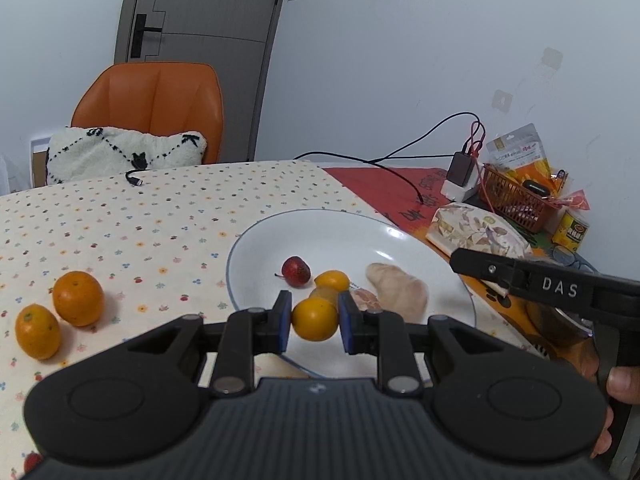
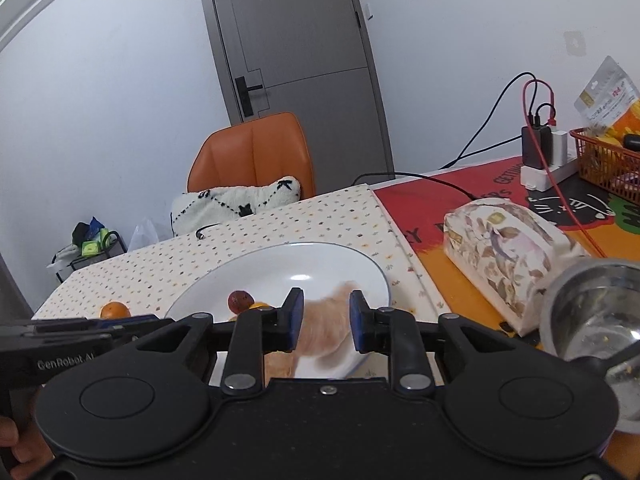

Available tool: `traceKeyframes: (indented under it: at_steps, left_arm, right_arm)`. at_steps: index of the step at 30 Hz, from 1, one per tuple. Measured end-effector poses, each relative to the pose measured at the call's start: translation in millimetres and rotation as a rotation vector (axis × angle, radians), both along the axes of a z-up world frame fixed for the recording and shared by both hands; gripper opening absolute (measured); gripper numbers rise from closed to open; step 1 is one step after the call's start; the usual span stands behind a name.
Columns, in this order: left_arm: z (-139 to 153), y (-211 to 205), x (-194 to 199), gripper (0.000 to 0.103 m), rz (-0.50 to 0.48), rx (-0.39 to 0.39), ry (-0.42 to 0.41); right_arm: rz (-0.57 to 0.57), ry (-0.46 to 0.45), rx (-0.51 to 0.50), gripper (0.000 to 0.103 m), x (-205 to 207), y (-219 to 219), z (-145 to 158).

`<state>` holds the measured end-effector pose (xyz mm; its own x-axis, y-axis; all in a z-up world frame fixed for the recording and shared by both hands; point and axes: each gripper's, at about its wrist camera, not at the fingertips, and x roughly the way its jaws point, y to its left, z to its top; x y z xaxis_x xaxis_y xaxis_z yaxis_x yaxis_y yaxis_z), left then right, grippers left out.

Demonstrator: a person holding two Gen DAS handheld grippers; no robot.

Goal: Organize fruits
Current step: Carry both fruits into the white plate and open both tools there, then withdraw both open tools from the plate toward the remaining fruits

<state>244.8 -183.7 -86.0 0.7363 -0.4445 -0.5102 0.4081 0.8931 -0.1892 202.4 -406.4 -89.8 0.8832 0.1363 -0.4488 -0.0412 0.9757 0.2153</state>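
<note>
A kumquat (image 1: 315,319) sits pinched between the blue pads of the left hand-held gripper (image 1: 313,322), above the plate's (image 1: 256,248) near rim. Only the left view shows two oranges (image 1: 78,298) on the worktop (image 1: 120,216). The right hand-held gripper (image 2: 325,320) hangs spread over the plate, holding nothing.

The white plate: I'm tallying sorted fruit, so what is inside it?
In the white plate: red fruit, two small oranges, pale peeled pieces. The left tool and its orange partly cover them.
</note>
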Motion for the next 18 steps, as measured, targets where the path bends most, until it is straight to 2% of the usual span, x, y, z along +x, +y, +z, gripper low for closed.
traceKeyframes:
  at_steps: [3,5,8,12,18]
  left_arm:
    - [-1,-3,3,0.023,-0.002,0.015,0.001]
    - [0,-4,4,0.027,-0.004,0.017,-0.01]
    - [0,-5,4,0.029,0.008,0.035,-0.013]
    - [1,1,3,0.03,0.024,0.024,-0.002]
    - [4,11,-4,0.049,0.043,0.032,0.003]
  right_arm:
    - [0.0,-0.006,-0.011,0.024,5,1,1]
    - [0.002,-0.011,0.011,0.024,4,-1,2]
    - [-0.006,-0.016,0.016,0.029,1,-2,2]
    - [-0.001,-0.008,0.04,0.029,-6,-1,0]
    - [0.01,0.012,0.068,0.03,-12,6,-6]
